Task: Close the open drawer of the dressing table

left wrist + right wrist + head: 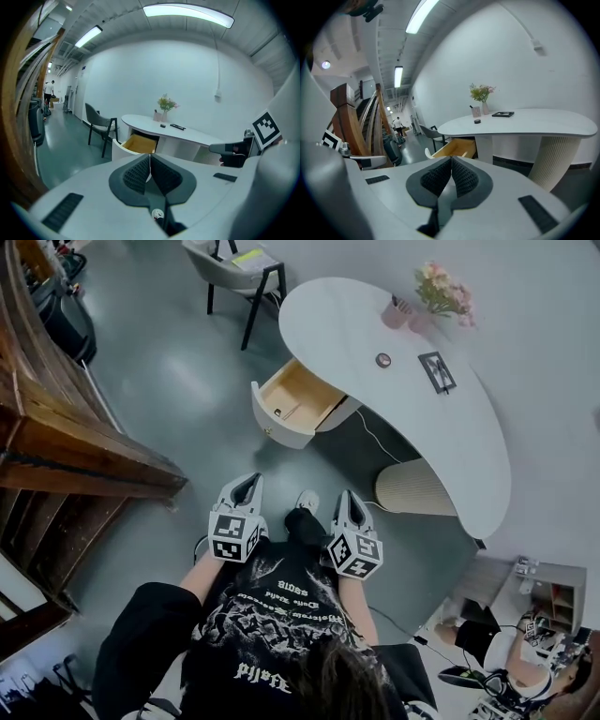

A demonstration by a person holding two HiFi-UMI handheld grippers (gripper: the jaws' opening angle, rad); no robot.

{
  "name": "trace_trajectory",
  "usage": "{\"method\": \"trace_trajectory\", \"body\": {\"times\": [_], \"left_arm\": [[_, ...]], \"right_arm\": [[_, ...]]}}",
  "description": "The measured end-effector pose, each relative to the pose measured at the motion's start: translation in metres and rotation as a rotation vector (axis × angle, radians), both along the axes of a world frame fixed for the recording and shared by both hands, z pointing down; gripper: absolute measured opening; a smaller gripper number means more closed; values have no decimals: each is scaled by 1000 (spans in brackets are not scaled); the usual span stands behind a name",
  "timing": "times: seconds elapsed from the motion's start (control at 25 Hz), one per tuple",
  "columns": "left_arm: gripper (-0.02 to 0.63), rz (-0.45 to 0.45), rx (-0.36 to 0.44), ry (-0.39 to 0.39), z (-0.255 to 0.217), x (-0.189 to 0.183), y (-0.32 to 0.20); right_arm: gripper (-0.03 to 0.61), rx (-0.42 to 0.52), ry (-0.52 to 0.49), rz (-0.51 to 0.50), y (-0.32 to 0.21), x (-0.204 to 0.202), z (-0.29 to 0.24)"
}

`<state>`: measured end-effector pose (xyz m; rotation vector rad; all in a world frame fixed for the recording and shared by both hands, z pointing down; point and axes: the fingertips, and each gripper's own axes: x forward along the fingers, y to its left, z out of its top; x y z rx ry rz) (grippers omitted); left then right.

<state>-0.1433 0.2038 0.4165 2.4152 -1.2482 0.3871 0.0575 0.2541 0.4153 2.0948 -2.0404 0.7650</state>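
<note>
Head view: a person faces the dressing table [412, 418], with both forearms stretched forward side by side above a dark shirt [272, 615].
Left gripper [247, 482]: aimed forward and a little downward toward the drawer [298, 397]; the jaws are pressed together with nothing between them.
Right gripper [349, 499]: held level with the left and tilted the same way; the jaws are pressed together and empty.
Drawer: pulled out at the table's curved end with its wooden inside showing, well apart from both grippers, bare floor [211, 432] between.
Flowers [442, 289]: at the table's far end.
Chair [234, 268]: beyond the drawer.
</note>
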Motion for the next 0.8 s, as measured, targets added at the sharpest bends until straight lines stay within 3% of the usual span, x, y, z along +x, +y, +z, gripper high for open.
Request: {"method": "trace_trajectory", "body": {"times": [0.28, 0.8], "left_arm": [[25, -80, -9, -24, 3, -2, -23], [25, -190, -83, -119, 29, 40, -86]], "right_arm": [[26, -5, 34, -96, -38, 2, 7], [26, -49, 24, -265, -133, 44, 31]]}}
